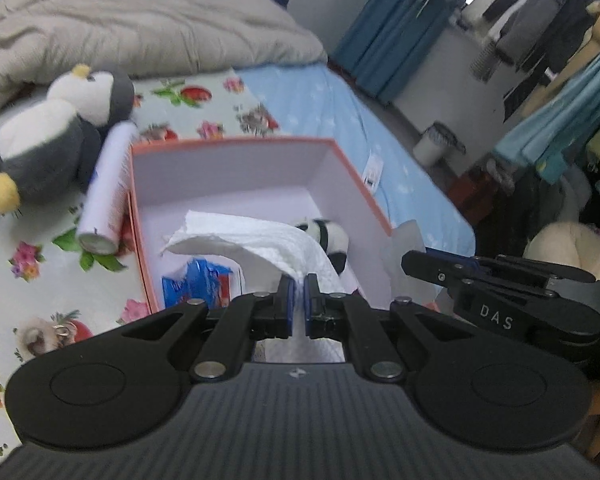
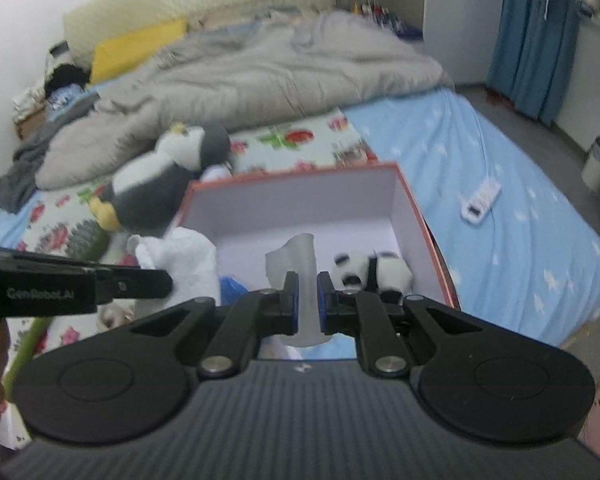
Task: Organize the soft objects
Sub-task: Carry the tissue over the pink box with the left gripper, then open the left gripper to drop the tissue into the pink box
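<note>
— Bedroom, floral sheet (image 1: pixel 204 108): where's the limp white paper towel (image 1: pixel 260 236)?
— Over the orange-rimmed box (image 1: pixel 236 145), pinched by the left gripper (image 1: pixel 299 286). Right gripper (image 2: pixel 308 286) clamps translucent plastic sheet (image 2: pixel 296 256). Both feather-light, tearable; hold edges.

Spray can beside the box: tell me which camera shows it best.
The left wrist view. There the spray can lies in full length on the flowered sheet, against the outside of the orange box, next to the penguin plush. In the right wrist view the can is hidden behind the penguin and the box wall.
</note>
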Tool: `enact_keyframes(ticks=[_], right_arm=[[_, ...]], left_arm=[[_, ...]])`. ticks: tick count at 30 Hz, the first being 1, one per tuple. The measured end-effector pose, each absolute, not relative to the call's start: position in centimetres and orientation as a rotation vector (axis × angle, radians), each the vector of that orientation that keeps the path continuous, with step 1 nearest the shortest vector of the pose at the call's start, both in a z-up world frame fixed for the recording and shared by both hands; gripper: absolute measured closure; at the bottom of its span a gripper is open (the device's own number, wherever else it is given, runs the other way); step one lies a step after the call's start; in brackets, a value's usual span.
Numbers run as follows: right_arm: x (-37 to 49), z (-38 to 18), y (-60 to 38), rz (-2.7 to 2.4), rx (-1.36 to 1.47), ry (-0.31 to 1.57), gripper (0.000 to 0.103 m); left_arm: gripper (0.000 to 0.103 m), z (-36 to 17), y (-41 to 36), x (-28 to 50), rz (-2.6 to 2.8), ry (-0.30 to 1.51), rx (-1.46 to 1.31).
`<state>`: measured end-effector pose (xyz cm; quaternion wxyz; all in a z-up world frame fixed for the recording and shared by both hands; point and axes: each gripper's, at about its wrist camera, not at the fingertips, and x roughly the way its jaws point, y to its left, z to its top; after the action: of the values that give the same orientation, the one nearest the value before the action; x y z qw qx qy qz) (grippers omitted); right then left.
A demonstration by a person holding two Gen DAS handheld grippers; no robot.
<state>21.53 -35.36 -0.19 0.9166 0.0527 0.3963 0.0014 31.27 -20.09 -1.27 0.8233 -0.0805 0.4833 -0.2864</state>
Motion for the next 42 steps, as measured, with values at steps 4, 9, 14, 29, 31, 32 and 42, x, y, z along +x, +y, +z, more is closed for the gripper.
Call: enact_keyframes(ticks=[4, 9, 14, 29, 31, 32, 42], right_arm=[[21.9, -2.4, -36.6, -0.011, 0.121, 0.882, 0.089], [21.9, -4.0, -37.8, -0.014, 0.142, 0.936, 0.089], [21.8, -4.3, -38.4, -0.012, 0.163, 0.946, 0.085], [19.6, -0.5, -37.1, 0.041, 0.168, 0.796, 0.079], [18.6, 0.4, -36.3, 0.060, 0.154, 0.751, 0.079], [18.2, 0.7, -36.0, 0.068, 0.151, 0.736, 0.079], [13.5, 1.0, -32.3, 0.120, 0.147, 0.582, 0.079]], left_arm=[[0.097, -3.0, -21.3, 32.0, -0.622, 1.080, -0.162], [0.096, -3.8, -22.2, 32.1, -0.619, 1.094, -0.142], [0.080, -3.6, -21.9, 32.1, -0.580, 1.086, -0.149], [0.058, 1.6, -17.6, 28.1, -0.578, 0.890, -0.179], [0.058, 2.3, -16.4, 27.4, -0.559, 0.857, -0.185], [0.058, 2.5, -15.8, 26.9, -0.552, 0.844, -0.187], [0.058, 3.2, -10.1, 21.5, -0.458, 0.719, -0.169]])
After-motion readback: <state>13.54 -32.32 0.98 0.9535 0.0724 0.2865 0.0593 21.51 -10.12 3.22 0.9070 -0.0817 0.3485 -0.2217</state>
